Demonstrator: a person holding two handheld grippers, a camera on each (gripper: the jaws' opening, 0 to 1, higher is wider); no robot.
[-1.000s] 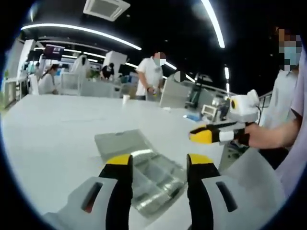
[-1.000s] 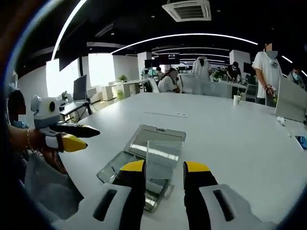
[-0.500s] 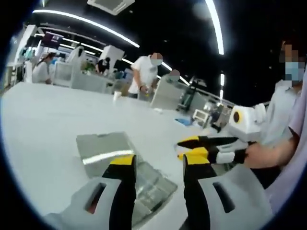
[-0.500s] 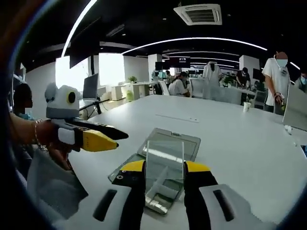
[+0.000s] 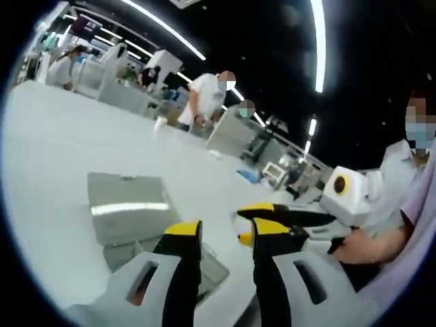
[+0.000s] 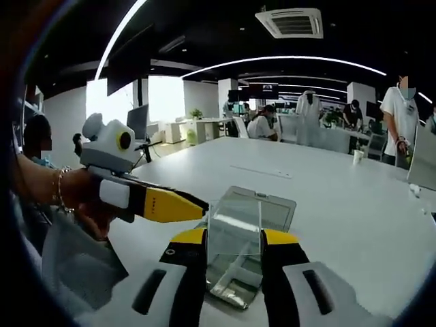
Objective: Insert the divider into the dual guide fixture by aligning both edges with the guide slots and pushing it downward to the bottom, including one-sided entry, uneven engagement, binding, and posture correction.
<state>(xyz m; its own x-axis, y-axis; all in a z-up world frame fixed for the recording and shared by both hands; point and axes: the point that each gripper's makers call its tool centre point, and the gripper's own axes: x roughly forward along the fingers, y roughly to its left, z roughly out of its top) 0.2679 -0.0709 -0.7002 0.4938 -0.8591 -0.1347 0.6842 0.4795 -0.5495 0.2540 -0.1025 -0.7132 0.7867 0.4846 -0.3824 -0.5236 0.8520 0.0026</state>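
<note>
My right tongs (image 6: 234,238) pinch the clear divider (image 6: 234,225) upright above the open fixture case (image 6: 262,208) on the white surface (image 6: 340,204), while my left tongs (image 5: 218,228), jaws narrowly parted and holding nothing, hover just beside it over the case's lid (image 5: 122,211).

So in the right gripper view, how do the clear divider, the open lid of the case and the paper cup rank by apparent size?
1. Clear divider, held between the right gripper's jaws; nearness to the camera inflates it.
2. Open lid of the case, partly hidden behind the divider, so this ranking is unsure.
3. Paper cup, far across the table, plainly smallest.
</note>
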